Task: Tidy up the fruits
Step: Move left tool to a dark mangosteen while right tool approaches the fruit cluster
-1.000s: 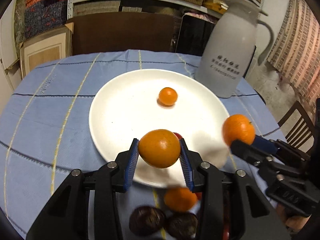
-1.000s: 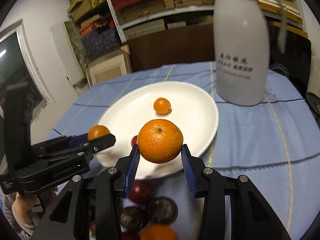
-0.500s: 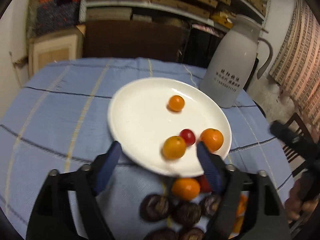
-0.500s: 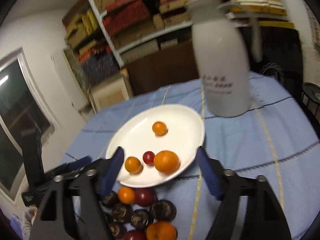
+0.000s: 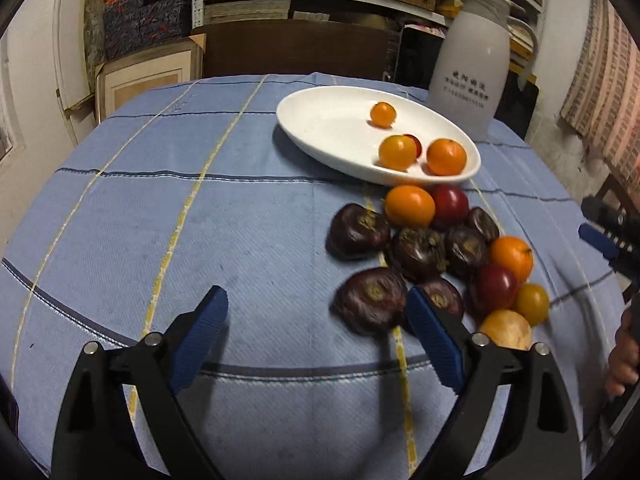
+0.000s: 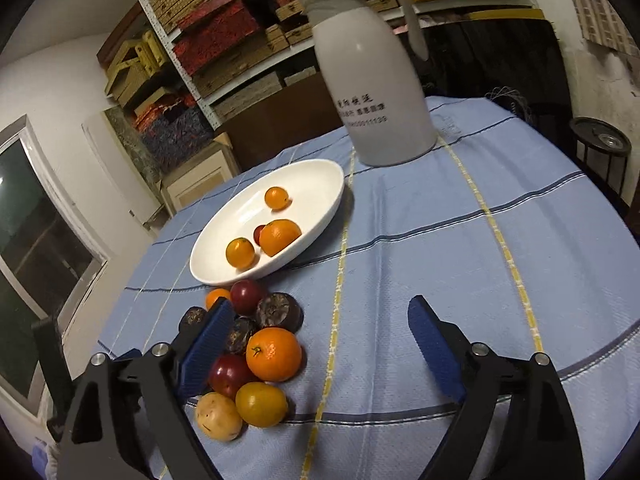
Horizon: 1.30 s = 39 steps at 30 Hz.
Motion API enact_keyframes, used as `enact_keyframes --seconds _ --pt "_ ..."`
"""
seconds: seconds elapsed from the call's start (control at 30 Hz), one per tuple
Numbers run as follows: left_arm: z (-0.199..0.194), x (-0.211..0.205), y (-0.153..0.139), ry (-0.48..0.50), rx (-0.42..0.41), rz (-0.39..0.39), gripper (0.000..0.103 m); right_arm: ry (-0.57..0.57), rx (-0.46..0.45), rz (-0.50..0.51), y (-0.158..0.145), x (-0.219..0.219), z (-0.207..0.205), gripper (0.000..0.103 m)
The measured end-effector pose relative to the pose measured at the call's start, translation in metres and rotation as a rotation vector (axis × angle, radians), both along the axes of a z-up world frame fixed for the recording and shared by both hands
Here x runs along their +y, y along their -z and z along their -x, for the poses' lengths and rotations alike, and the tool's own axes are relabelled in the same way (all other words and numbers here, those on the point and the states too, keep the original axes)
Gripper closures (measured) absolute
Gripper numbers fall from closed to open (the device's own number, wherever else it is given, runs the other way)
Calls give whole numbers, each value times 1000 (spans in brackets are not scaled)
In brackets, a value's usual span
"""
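Observation:
A white plate (image 5: 320, 136) on the blue cloth holds three oranges, one of them (image 5: 446, 156) near its front rim, and a small red fruit (image 5: 416, 144). In front of the plate lies a pile of dark purple fruits (image 5: 358, 231), oranges (image 5: 409, 205) and red fruits (image 5: 450, 203). My left gripper (image 5: 316, 300) hovers left of the pile, jaws opening and empty. My right gripper (image 6: 320, 308) hangs to the right of the pile (image 6: 274, 354), jaws opening, gripping nothing. The plate (image 6: 304, 184) lies beyond it.
A tall white jug (image 5: 468, 68) stands behind the plate, also seen in the right wrist view as the jug (image 6: 376, 80). A wooden chair (image 5: 616, 192) is off the table's right edge. A hand (image 5: 622, 360) holds the right gripper. Shelves of boxes fill the back wall.
Both grippers let go of their oranges, which now lie on the plate. Both jaws spread wide, and both grippers drew back toward the near edge of the table.

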<state>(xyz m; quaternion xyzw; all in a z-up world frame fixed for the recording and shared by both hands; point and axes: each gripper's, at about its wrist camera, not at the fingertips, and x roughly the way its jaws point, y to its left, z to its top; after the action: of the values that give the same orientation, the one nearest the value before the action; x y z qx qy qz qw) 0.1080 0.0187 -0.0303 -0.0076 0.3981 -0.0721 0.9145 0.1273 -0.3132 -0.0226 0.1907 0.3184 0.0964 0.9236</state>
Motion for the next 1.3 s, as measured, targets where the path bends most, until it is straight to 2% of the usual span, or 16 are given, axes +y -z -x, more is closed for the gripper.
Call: enact_keyframes --seconds 0.27,0.4,0.43,0.5,0.6,0.63,0.73,0.87,1.03,1.1,1.17,1.23,1.27,1.3 --pt "-6 -19 5 45 -2 -81 14 -20 9 21 2 7 -1 13" --pt "-17 -16 8 23 20 -88 10 -28 12 39 3 10 -2 13" --pt "-19 -12 9 24 38 -70 7 -31 16 41 4 11 -3 13" --pt "-20 -3 10 27 52 -53 6 -32 19 44 4 12 -3 13" --pt "-11 14 7 -57 30 -99 6 -30 11 38 2 11 -1 13" --pt "-10 17 6 -62 30 -93 6 -32 8 35 2 11 -1 13" --pt "-6 14 5 -28 21 -72 6 -55 12 49 3 17 0 13" --pt "-4 -5 7 31 11 -147 6 -89 -6 109 2 30 3 13" --pt "-8 5 7 16 31 -87 7 -103 -15 145 1 37 5 13" --pt "-12 8 9 19 45 -57 12 -103 -10 148 1 38 4 13" --pt "-15 7 12 30 63 -46 25 -106 -8 152 1 38 4 13" --pt "-18 7 15 40 83 -37 33 -111 -7 159 2 40 5 13" --pt "-18 7 14 38 76 -38 44 -113 -5 163 2 41 6 13" --pt "-18 7 14 40 75 -34 46 -119 -1 168 3 42 7 13"
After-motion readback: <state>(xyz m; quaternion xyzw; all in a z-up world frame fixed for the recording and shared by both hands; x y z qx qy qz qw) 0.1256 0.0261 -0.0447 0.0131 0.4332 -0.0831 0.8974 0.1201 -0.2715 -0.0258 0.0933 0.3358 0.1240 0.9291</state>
